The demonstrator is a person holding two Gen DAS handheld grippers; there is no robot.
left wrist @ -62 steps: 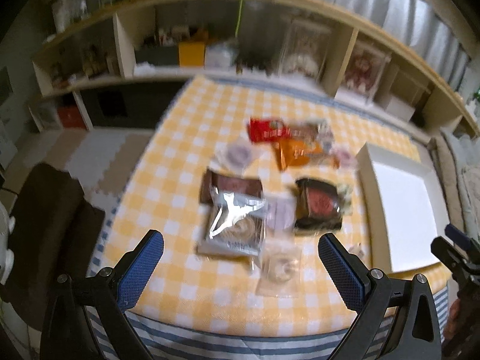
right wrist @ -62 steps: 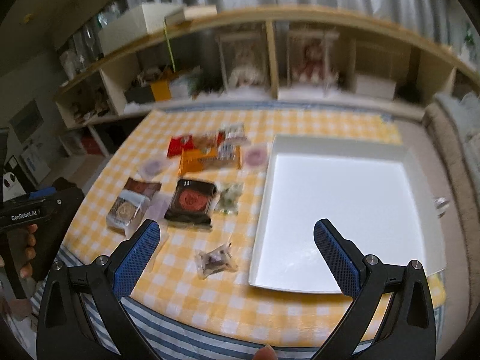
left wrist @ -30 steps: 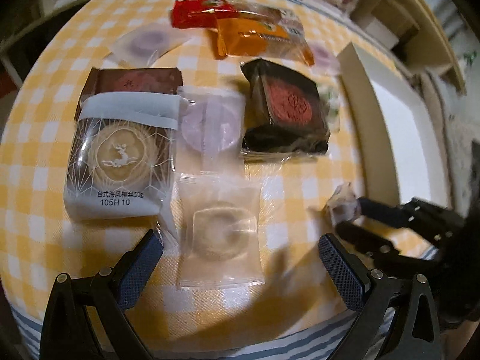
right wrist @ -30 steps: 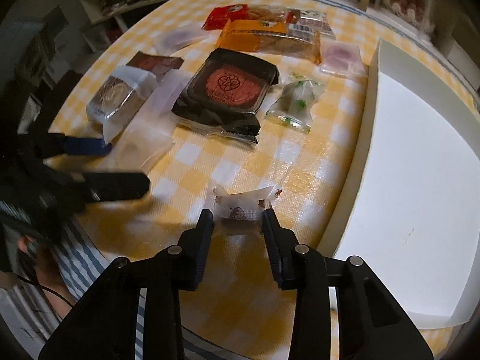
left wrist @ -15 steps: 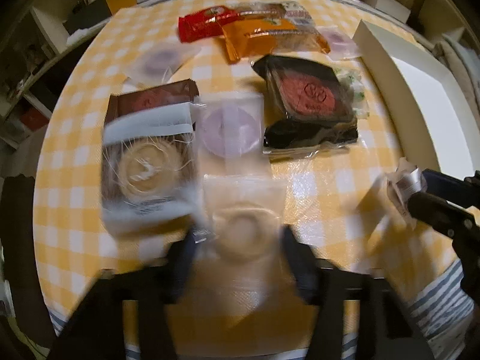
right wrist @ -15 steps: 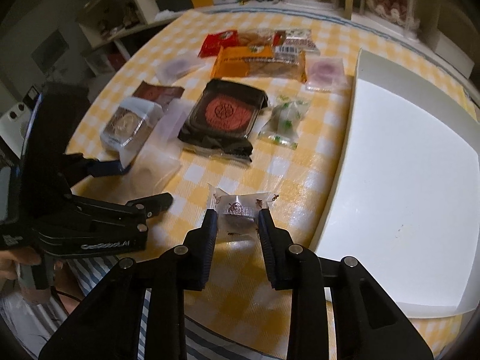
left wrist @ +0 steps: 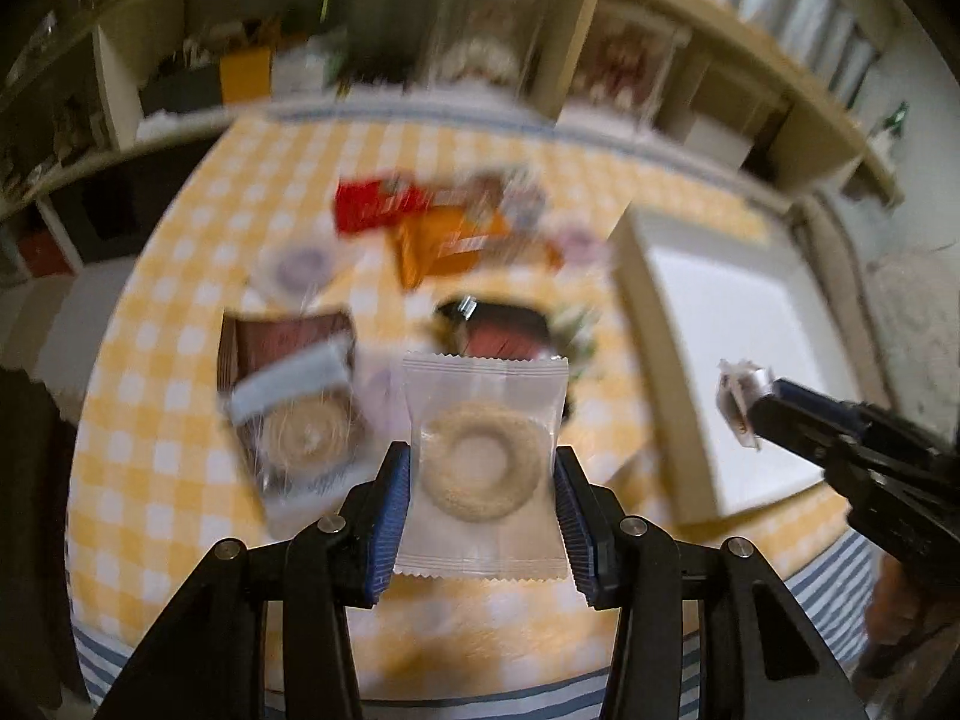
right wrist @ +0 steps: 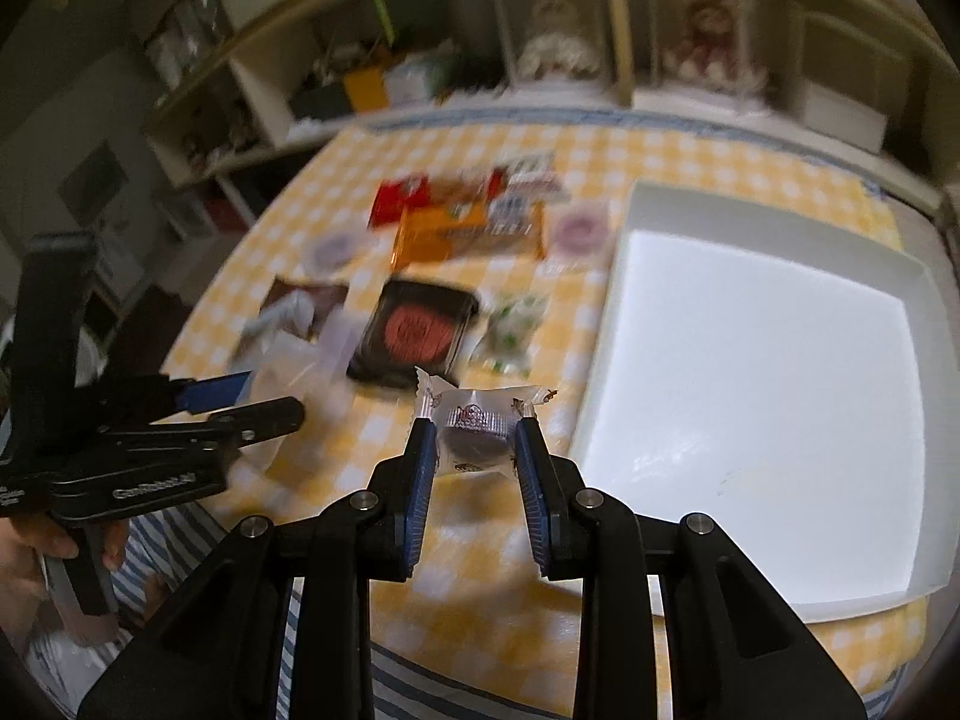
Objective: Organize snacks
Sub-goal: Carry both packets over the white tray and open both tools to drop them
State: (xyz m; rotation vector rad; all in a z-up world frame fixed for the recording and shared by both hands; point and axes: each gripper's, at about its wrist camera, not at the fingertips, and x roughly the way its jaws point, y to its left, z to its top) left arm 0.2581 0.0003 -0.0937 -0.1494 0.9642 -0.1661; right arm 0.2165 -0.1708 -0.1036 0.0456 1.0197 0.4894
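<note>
Clear-wrapped ring cookie point(left wrist: 483, 468) pinned between the left gripper point(left wrist: 483, 501) pads, up off the checked tablecloth point(left wrist: 168, 468). Both tilted steeply down over the table. Narrowed right gripper point(right wrist: 474, 468) clamping a small dark wrapped candy point(right wrist: 474, 429), just beside the white tray point(right wrist: 750, 372).

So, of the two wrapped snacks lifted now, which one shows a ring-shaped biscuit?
The clear packet with the pale ring biscuit, clamped in the left hand-held gripper. The right hand-held gripper holds a smaller dark sweet.
</note>
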